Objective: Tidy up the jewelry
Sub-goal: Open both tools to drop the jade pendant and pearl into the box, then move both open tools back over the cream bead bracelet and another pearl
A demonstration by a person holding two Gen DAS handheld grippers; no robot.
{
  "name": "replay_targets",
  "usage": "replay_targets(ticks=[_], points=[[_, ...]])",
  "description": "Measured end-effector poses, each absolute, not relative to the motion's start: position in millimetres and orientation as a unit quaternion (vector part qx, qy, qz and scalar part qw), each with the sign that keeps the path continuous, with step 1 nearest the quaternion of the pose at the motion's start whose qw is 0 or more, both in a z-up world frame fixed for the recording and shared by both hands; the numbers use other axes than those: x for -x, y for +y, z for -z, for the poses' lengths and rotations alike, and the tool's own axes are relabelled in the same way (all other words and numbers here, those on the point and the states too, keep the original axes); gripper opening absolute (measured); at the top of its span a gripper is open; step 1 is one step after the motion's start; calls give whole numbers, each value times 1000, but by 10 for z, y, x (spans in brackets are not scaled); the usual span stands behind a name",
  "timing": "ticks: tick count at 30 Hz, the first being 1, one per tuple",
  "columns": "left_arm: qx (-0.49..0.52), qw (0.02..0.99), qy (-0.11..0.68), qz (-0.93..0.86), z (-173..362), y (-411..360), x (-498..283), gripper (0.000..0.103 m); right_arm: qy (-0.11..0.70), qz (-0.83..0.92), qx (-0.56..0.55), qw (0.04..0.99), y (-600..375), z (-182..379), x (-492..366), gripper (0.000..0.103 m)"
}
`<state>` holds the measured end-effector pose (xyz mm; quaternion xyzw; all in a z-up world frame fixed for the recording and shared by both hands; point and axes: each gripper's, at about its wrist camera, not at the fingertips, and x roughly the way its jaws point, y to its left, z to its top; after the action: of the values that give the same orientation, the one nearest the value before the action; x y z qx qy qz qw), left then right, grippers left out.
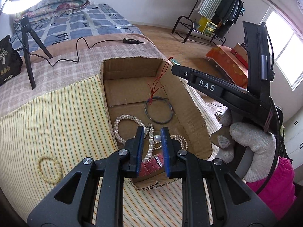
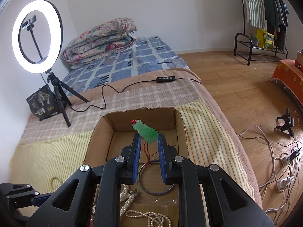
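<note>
One green pendant [image 2: 146, 133] clamped in right hand-held gripper [image 2: 149, 138]

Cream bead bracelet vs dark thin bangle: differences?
The cream bead bracelet is a loop of round pale beads; the dark thin bangle is one smooth hoop. The bracelet lies on the striped yellow cloth, outside the cardboard box; the bangle lies inside it, with red cord running to it. Both lie flat, ungripped.

Matt corrugated cardboard box [image 1: 191, 102] with rough torn edges. Glossy pearl strands [image 1: 128, 120]; translucent green pendant [image 2: 146, 132]. Striped woven cloth [image 1: 56, 117] beneath.
</note>
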<state>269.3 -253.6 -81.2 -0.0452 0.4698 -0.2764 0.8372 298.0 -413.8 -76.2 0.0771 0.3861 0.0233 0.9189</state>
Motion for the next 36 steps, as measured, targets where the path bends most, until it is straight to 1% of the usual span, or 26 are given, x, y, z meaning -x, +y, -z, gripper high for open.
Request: replay_targets(ticks=[11, 13, 14, 15, 16, 17, 18, 19, 20, 21, 27, 36], points=[[31, 841, 465, 274, 818, -2562, -2657, 17, 387, -23, -76, 919, -4130, 763, -2971, 19], [28, 842, 465, 272, 821, -2564, -2656, 17, 387, -21, -75, 919, -4124, 767, -2974, 26], [27, 842, 465, 272, 815, -2561, -2656, 17, 387, -18, -74, 919, -4123, 767, -2974, 37], [26, 842, 465, 272, 812, -2557, -2659, 17, 386, -16, -74, 919, -4124, 764, -2971, 45], [26, 842, 466, 271, 814, -2557, -2659, 17, 382, -13, -75, 921, -4127, 757, -2964, 47], [25, 842, 466, 270, 807, -2558, -2658, 19, 381, -9, -75, 922, -4131, 752, -2961, 49], [25, 843, 466, 269, 805, -2550, -2656, 31, 380, -3, -75, 922, -4136, 746, -2961, 52], [26, 844, 464, 268, 795, -2542, -2648, 38, 380, 3, -74, 922, -4139, 739, -2958, 54], [27, 846, 461, 267, 785, -2530, -2640, 47, 378, 8, -73, 923, -4141, 729, -2951, 60], [27, 846, 460, 268, 777, -2523, -2635, 47, 376, 13, -72, 924, -4141, 717, -2943, 64], [24, 848, 459, 265, 723, -2461, -2585, 47, 368, 30, -64, 927, -4130, 618, -2892, 69], [29, 855, 447, 261, 564, -2260, -2444, 48, 354, 31, -52, 933, -4020, 396, -2758, 69]])
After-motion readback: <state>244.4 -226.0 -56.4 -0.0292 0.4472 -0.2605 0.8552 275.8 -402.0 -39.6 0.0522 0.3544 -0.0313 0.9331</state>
